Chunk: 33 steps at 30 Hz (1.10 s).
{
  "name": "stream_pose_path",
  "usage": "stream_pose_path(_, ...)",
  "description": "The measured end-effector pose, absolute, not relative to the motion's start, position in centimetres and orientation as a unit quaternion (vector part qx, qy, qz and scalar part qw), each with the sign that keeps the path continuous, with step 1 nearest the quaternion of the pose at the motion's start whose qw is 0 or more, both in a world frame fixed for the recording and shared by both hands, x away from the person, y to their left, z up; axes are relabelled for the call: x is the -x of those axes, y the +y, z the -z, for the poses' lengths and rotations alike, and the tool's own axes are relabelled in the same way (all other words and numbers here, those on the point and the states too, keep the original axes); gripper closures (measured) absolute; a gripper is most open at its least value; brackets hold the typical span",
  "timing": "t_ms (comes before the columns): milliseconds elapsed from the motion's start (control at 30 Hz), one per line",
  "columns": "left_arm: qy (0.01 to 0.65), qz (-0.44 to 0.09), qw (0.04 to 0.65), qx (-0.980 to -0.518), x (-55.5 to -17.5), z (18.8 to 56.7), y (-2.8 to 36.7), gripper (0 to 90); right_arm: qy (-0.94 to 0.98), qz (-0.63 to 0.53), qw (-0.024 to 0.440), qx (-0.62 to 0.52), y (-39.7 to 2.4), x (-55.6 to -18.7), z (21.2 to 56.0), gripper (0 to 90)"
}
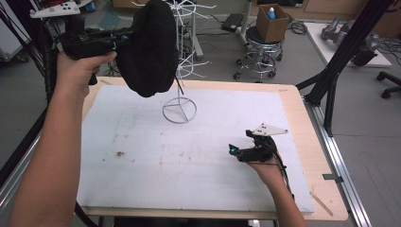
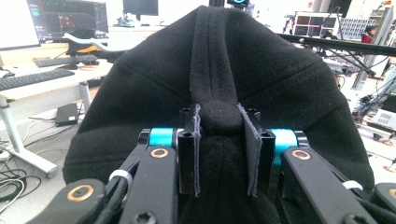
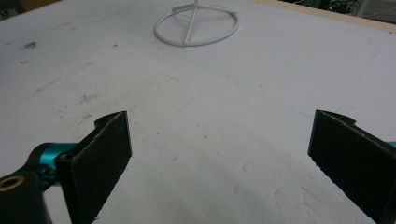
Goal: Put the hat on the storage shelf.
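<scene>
A black cloth cap [image 1: 149, 47] hangs in the air at the upper left, up against the white wire rack [image 1: 182, 56]. My left gripper [image 1: 124, 38] is shut on a fold of the cap [image 2: 261, 79], its jaws pinching the fabric between the pads [image 2: 191, 154]. The rack's ring base [image 1: 179, 110] stands on the white board [image 1: 189, 156], and the same ring base [image 3: 196, 24] lies ahead in the right gripper view. My right gripper [image 1: 232, 150] rests low over the board at the right, open, with nothing between its pads [image 3: 100, 154].
The white board lies on a wooden table [image 1: 302, 123]. Beyond the table stand a stool [image 1: 259, 52] carrying a cardboard box [image 1: 272, 21], and black tripod legs [image 1: 331, 75] at the right. A desk with keyboards [image 2: 37, 77] shows in the left gripper view.
</scene>
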State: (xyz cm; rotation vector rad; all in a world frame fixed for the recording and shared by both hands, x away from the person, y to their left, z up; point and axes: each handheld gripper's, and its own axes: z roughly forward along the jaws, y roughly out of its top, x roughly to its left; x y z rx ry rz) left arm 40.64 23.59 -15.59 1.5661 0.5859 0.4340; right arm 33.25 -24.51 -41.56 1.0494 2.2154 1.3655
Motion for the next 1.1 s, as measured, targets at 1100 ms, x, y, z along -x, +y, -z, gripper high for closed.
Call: stream_pose_path(1100,0.272,-0.188,0.642,-0.691,-40.7,17.1,23.9,60.5,0.779,-0.480,0.166,-0.368,-24.5,-33.2,41.5,5.2)
